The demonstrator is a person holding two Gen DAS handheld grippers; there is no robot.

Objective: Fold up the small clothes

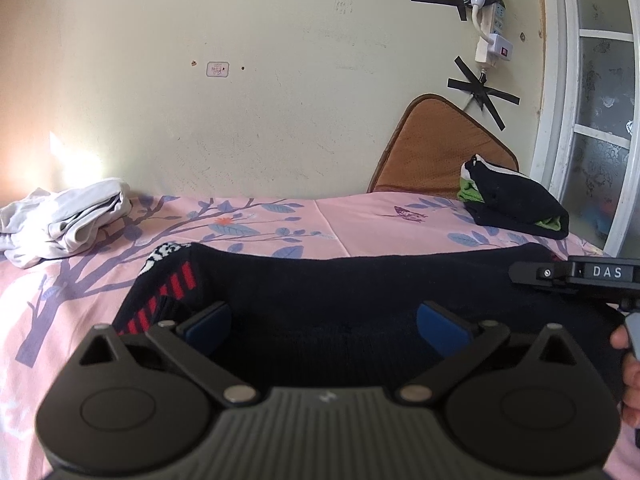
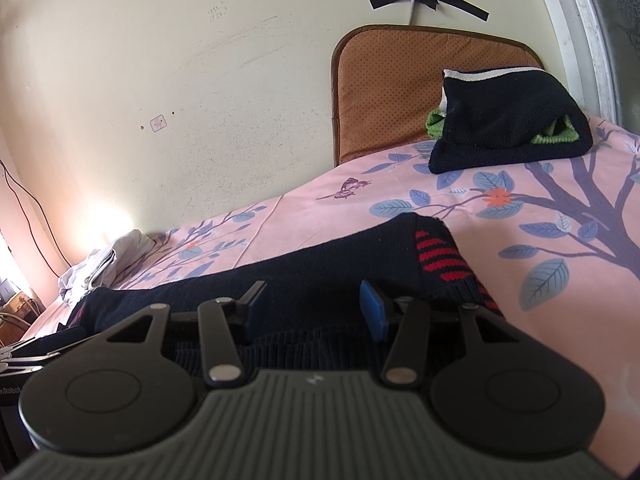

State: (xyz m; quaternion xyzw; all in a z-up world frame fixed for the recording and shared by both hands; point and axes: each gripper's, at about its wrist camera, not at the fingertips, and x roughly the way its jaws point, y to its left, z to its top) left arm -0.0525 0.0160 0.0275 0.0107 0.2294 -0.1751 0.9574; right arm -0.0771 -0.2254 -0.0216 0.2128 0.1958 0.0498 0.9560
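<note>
The dark knit garment (image 1: 360,292) lies stretched across the pink floral bedsheet (image 1: 360,216), red-striped cuffs showing at either end, and both tools sit right over its near edge. The left gripper (image 1: 322,326) has its blue fingers (image 1: 438,330) spread wide apart, nothing clamped, dark knit lying below the gap. The right gripper (image 2: 312,308) has its fingers (image 2: 372,308) partly apart over the ribbed hem; whether they pinch cloth or merely sit above it, I cannot tell from here. The step in hand looks like taking hold of the near edge for a fold. To do it well, I'd say: dip both sets of fingers low enough to catch the hem only, not the sheet beneath, grip at matching points, then carry the edge over evenly so the red stripes line up. Off to the far right, a folded black-and-green piece (image 2: 508,120) rests by the brown cushion (image 2: 400,80); a white crumpled heap (image 1: 68,220) waits far left. Readable writing: "DAS" on the right tool's body (image 1: 606,272) in the left view; the wall scribbles are too small to read.
</note>
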